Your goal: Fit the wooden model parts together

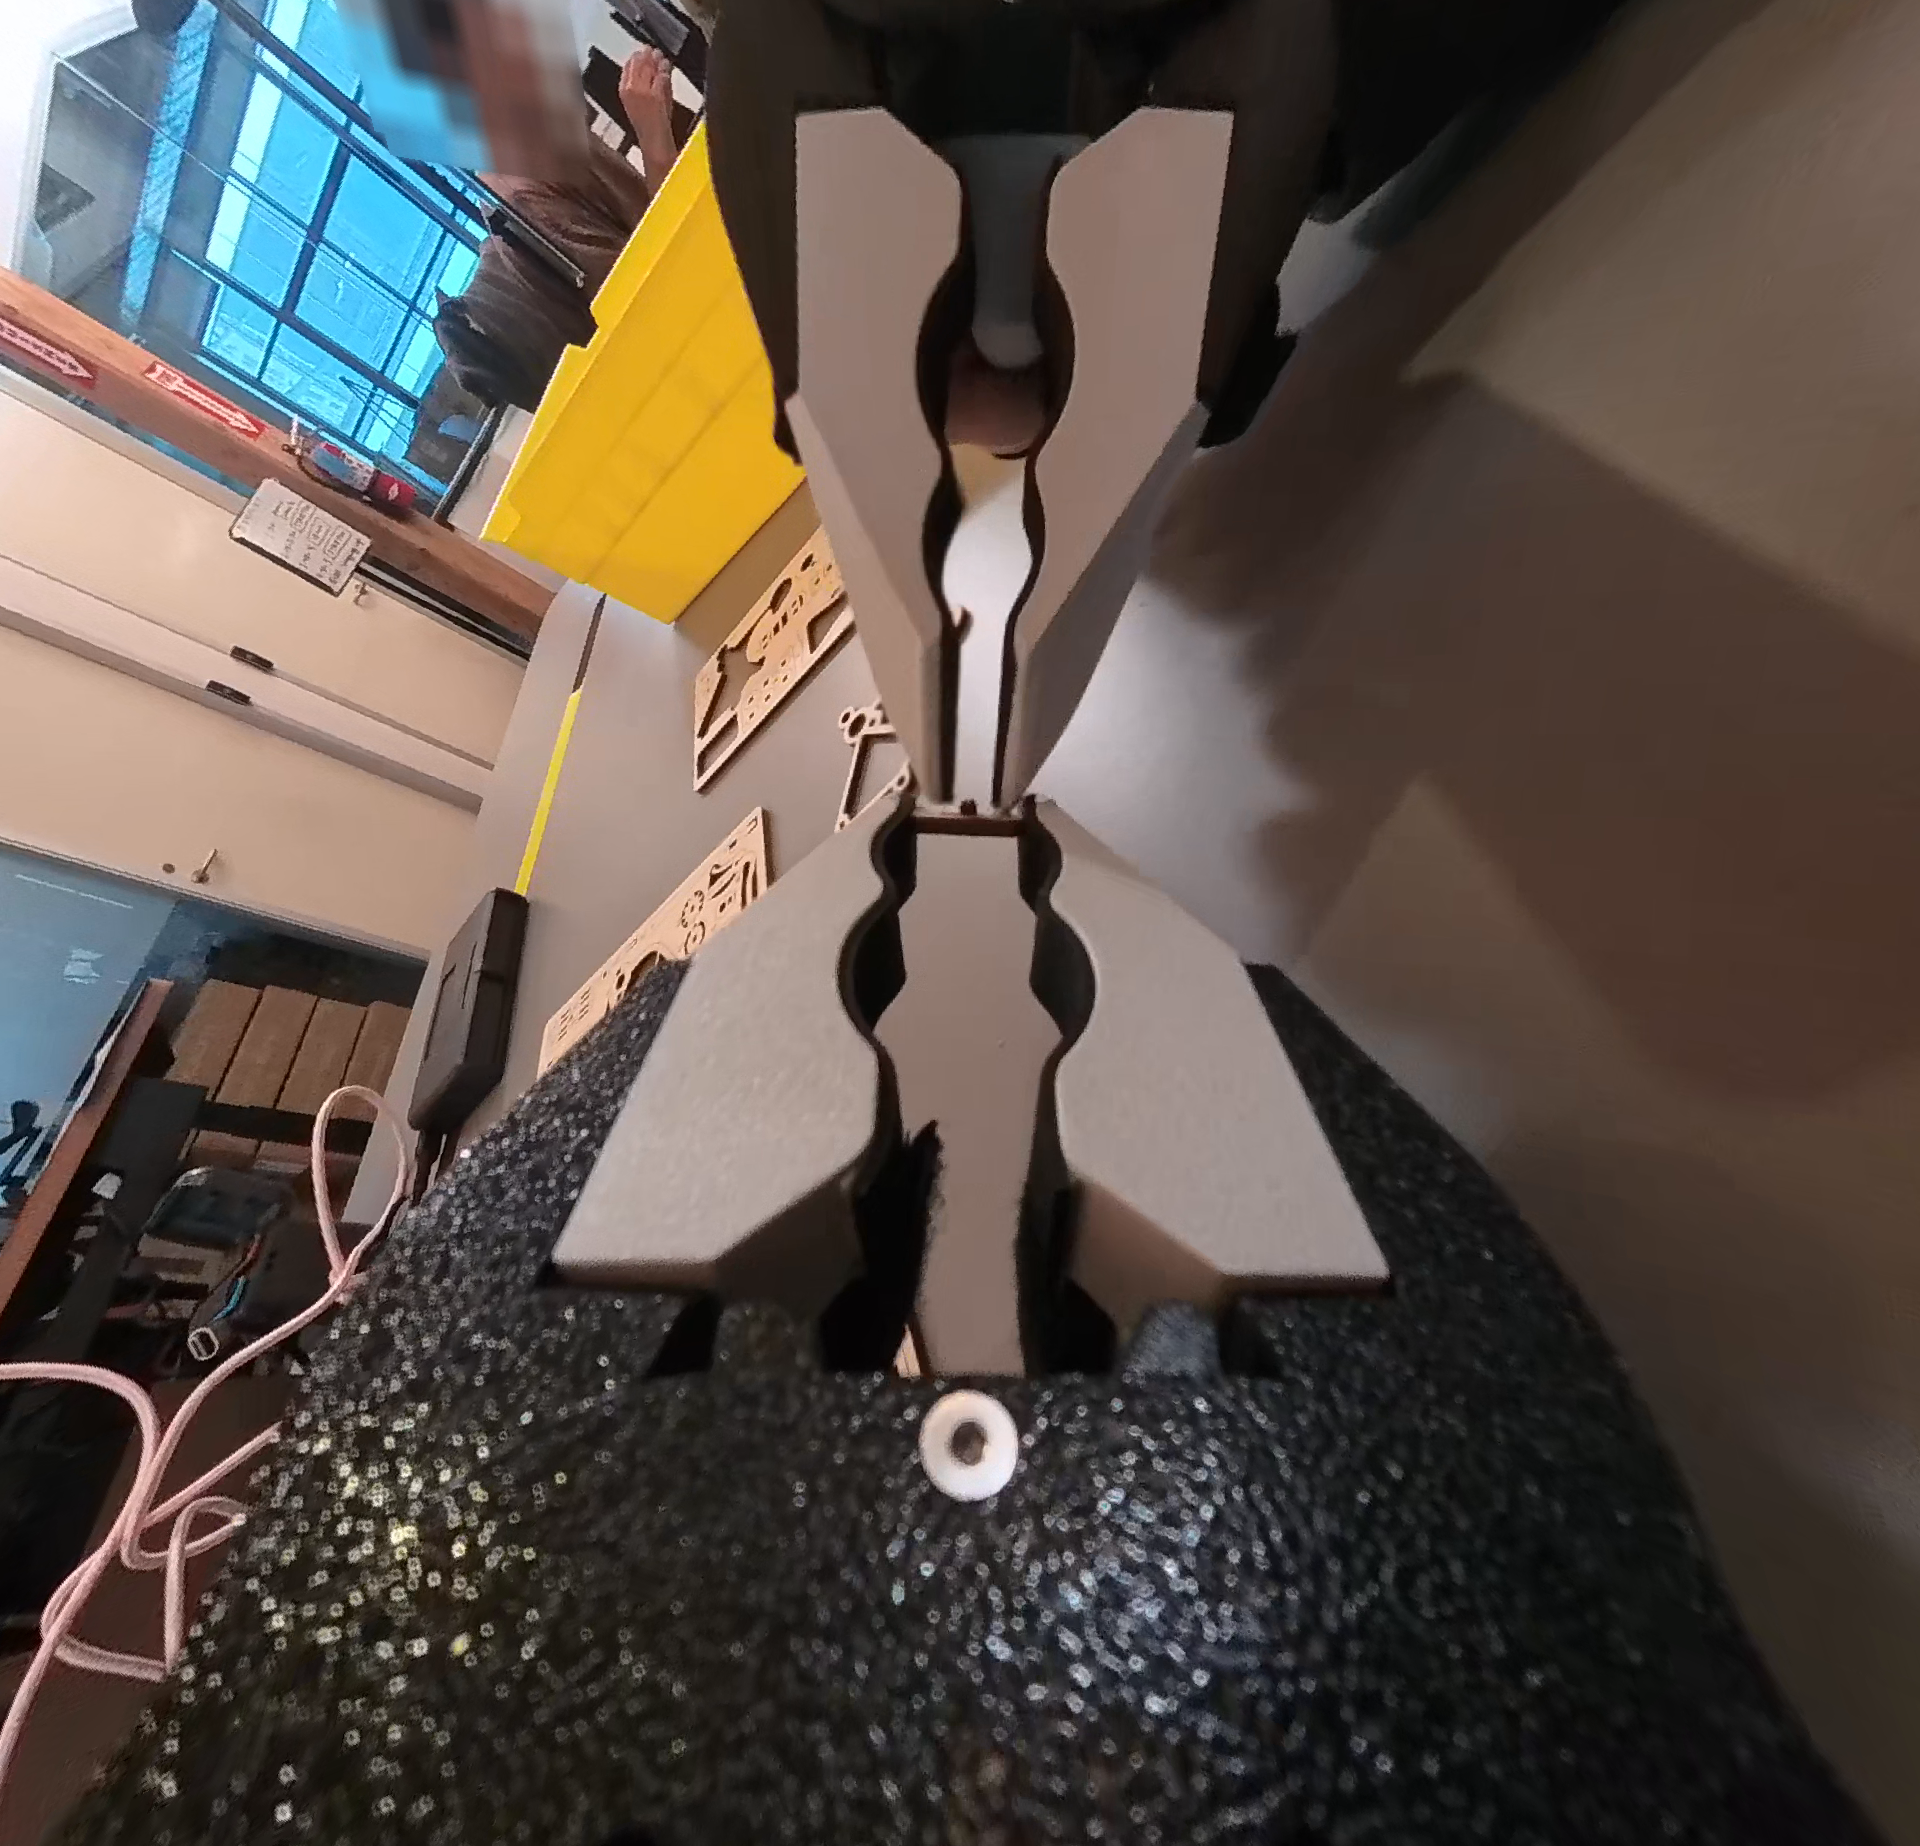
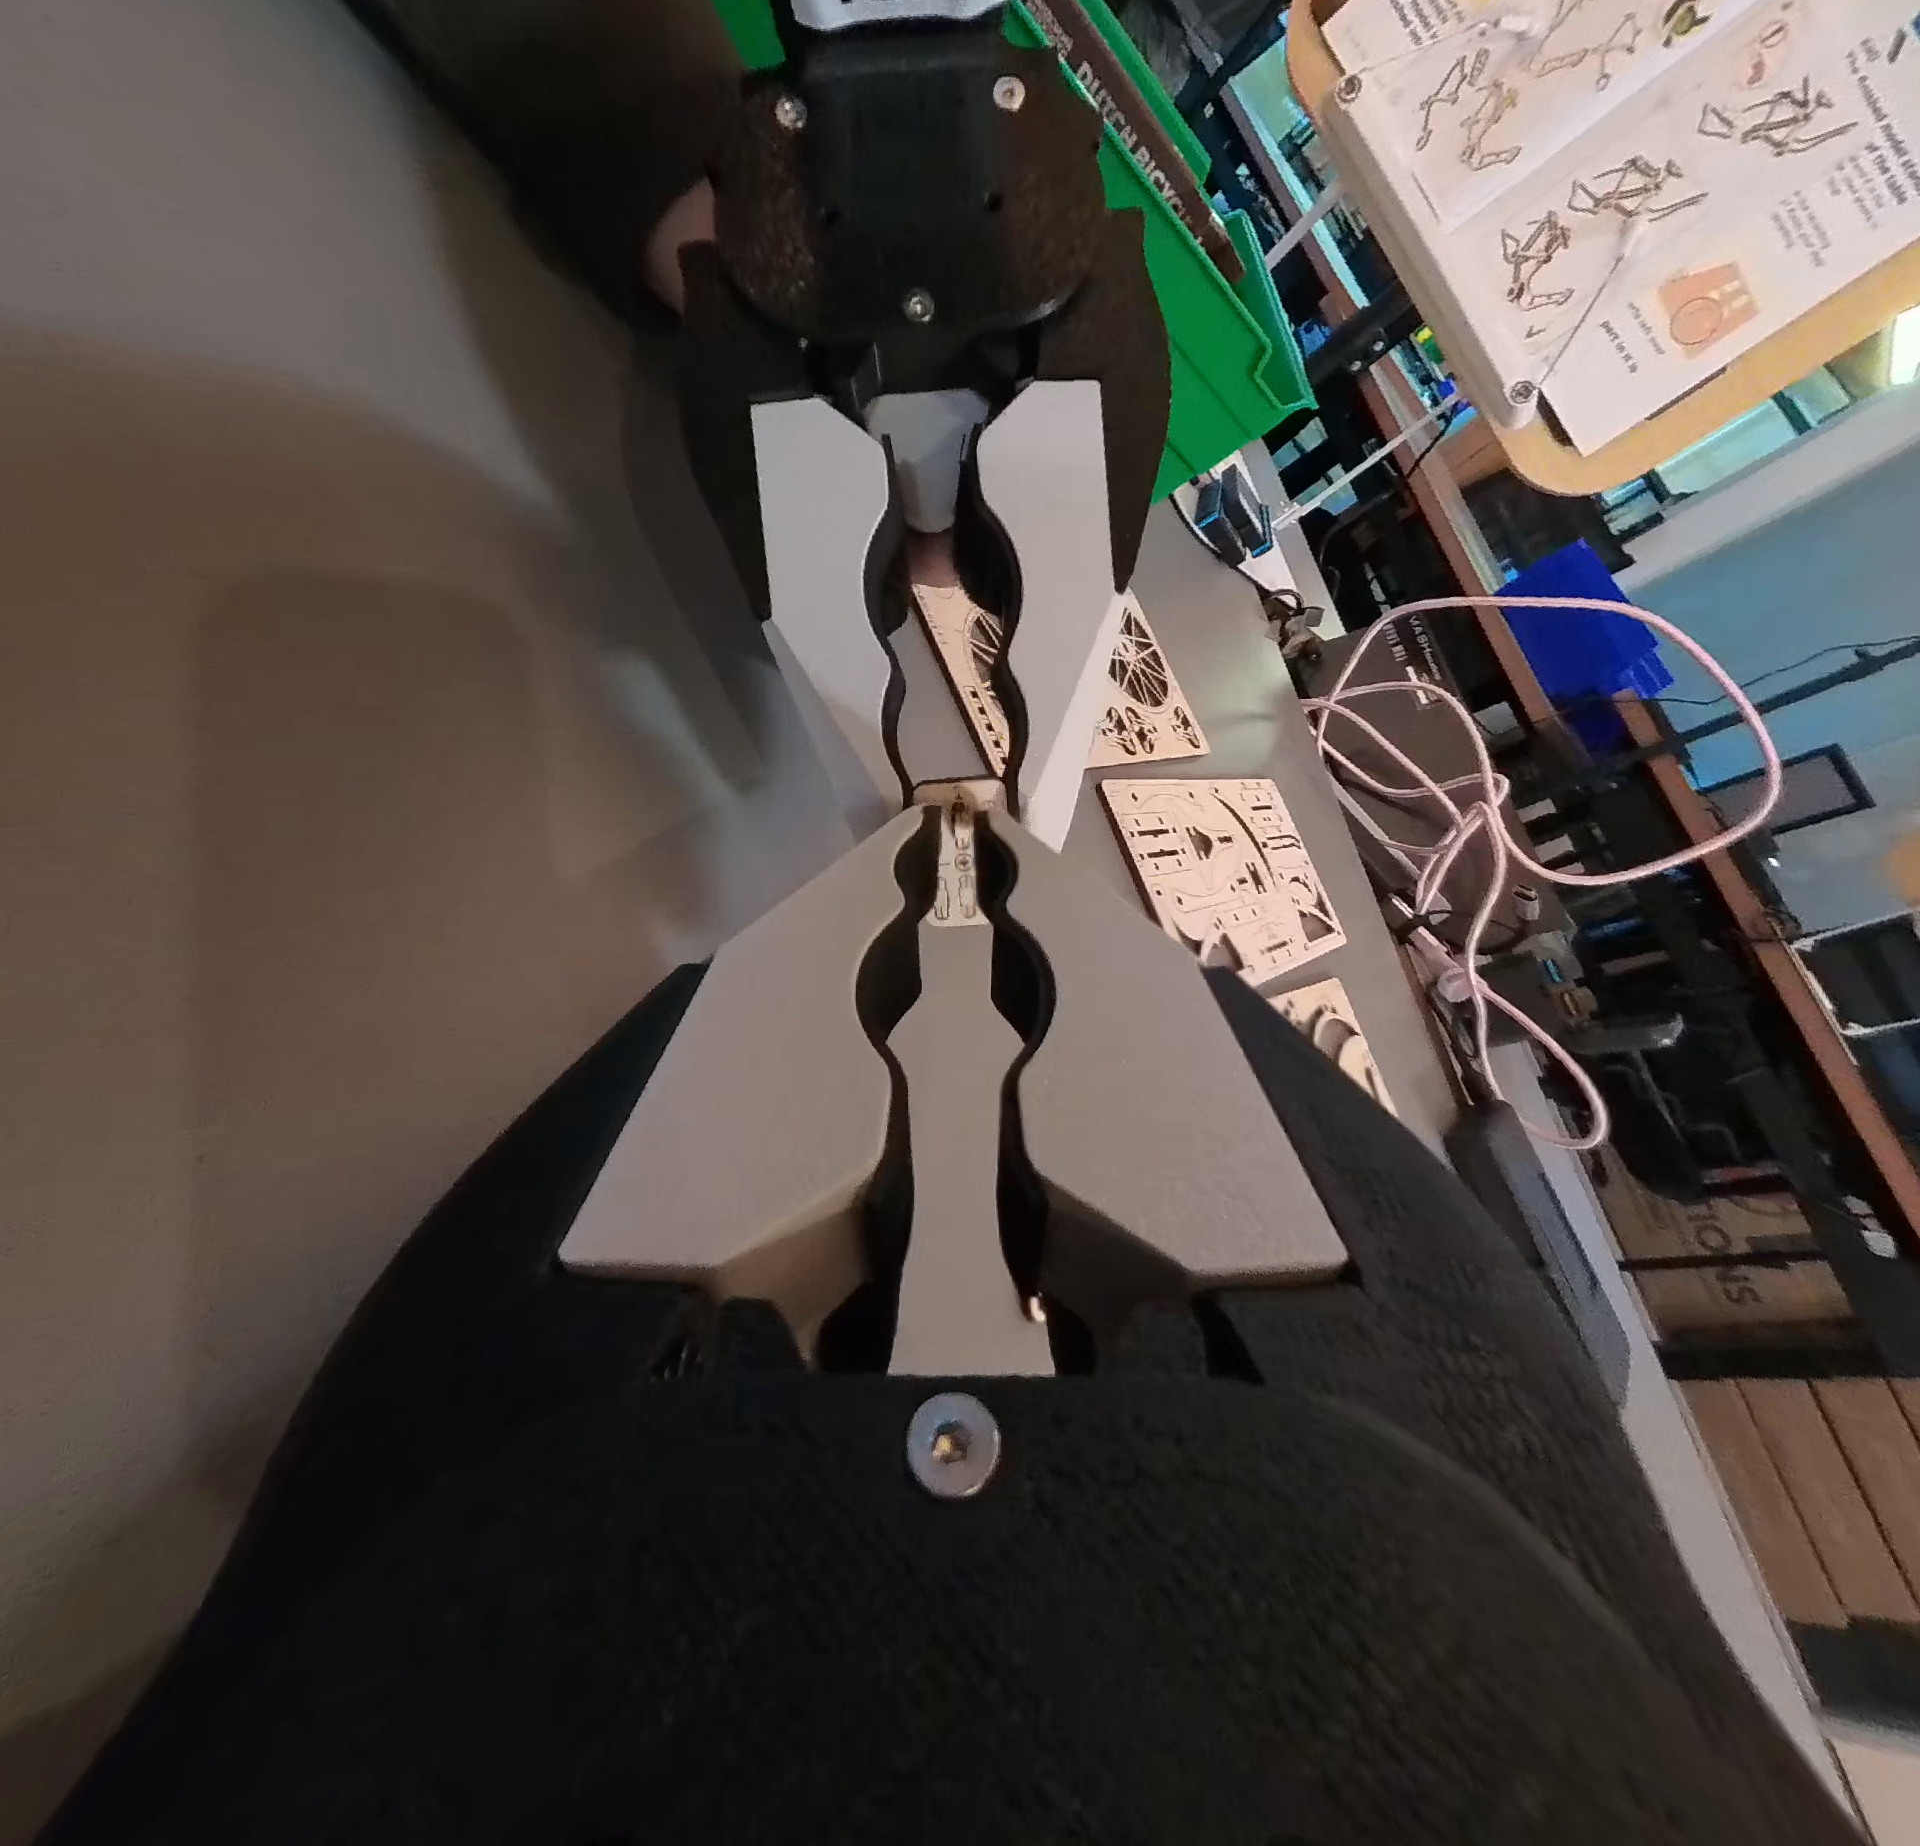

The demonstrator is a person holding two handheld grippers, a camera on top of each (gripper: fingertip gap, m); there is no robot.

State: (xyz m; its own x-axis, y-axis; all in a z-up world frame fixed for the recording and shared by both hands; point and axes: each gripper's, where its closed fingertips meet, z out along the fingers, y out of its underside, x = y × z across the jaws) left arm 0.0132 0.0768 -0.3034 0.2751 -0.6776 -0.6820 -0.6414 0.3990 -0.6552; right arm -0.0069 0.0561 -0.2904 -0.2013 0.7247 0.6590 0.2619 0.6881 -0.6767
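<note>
Both grippers meet tip to tip above the grey table [image 1: 623, 757]. In the left wrist view my left gripper [image 1: 971, 828] is shut on a small flat wooden part [image 1: 971, 826], seen edge-on as a dark-edged strip. The right gripper [image 1: 974, 794] comes down from the top and touches that part. In the right wrist view my right gripper [image 2: 958, 822] is shut on a narrow engraved wooden strip [image 2: 956, 877]. The left gripper [image 2: 958, 780] reaches in from the top, holding its wooden part [image 2: 956, 791] against the strip's end.
Laser-cut wooden sheets lie on the table [image 1: 774, 643] [image 2: 1216, 871]. A yellow bin [image 1: 644, 414] and a green bin [image 2: 1205, 279] stand at the back. An instruction sheet on a wooden board [image 2: 1621, 155], a pink cable [image 2: 1507, 757] and a black box [image 1: 468, 1007] are at the side. My two grippers' fingertips are within a few centimetres of each other.
</note>
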